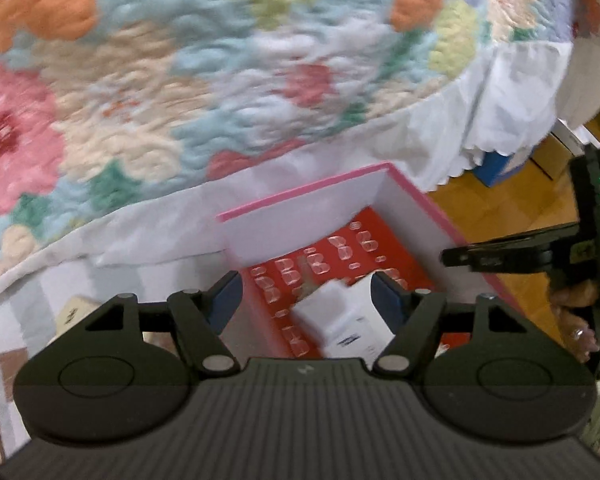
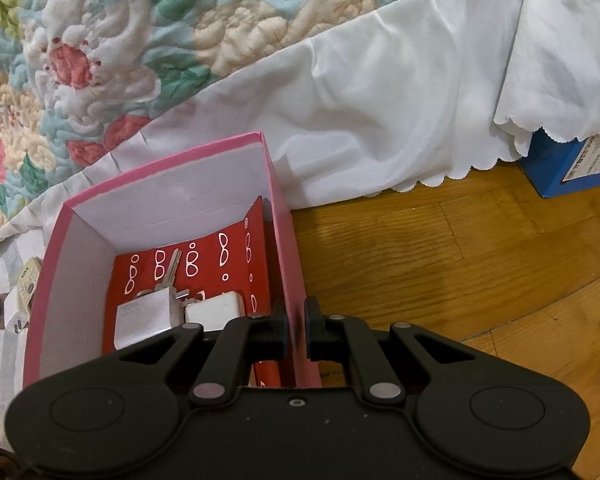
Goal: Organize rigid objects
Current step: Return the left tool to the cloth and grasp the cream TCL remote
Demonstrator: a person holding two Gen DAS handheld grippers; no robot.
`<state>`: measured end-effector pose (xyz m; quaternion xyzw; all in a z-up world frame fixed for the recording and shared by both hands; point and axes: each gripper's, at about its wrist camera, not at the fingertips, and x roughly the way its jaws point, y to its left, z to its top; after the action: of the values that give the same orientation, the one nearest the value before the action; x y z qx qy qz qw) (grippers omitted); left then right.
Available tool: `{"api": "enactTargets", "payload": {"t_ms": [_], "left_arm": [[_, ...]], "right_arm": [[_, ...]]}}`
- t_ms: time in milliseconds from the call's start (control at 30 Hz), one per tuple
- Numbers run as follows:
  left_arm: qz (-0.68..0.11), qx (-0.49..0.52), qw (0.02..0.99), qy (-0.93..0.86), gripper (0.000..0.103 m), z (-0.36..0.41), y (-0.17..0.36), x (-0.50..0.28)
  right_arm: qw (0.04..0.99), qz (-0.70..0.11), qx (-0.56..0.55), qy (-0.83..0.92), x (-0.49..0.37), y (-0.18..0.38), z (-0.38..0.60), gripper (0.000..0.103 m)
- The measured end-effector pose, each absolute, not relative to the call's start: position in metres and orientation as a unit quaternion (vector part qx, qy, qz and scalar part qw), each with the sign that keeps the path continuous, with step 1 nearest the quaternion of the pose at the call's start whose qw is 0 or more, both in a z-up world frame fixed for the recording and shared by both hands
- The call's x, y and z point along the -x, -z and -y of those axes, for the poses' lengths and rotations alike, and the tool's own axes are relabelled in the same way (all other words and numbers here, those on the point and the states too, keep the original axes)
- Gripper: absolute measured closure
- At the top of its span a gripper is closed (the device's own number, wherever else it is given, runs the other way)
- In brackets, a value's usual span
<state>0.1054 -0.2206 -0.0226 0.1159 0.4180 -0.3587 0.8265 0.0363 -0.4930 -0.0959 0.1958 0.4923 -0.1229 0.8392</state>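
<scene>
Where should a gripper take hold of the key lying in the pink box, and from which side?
Probably the key's long blade, from straight above. It lies flat on the red lining toward the far wall of the pink box, pointing away from the white blocks, so the blade is the exposed part. Its head is tucked against those blocks, and the box walls block any side approach.

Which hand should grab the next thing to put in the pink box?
Probably left. The left hand-held gripper is open above the pink box; the right hand-held gripper is clamped on the box wall, steadying it.
</scene>
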Motion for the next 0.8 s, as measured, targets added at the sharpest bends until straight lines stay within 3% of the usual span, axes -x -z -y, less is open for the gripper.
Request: {"api": "enactTargets", "payload": {"t_ms": [367,800], "left_arm": [[-0.462,-0.065,0.845,0.262,0.033,0.101,0.042,-0.164],[-0.486,-0.030,0.847,0.211,0.033,0.070,0.122,-0.172]], "right_arm": [[0.838,-0.496,-0.192,0.124,-0.035,0.096,0.492,0.094],[0.835,-0.502,-0.187,0.125,-0.035,0.097,0.492,0.092]]}}
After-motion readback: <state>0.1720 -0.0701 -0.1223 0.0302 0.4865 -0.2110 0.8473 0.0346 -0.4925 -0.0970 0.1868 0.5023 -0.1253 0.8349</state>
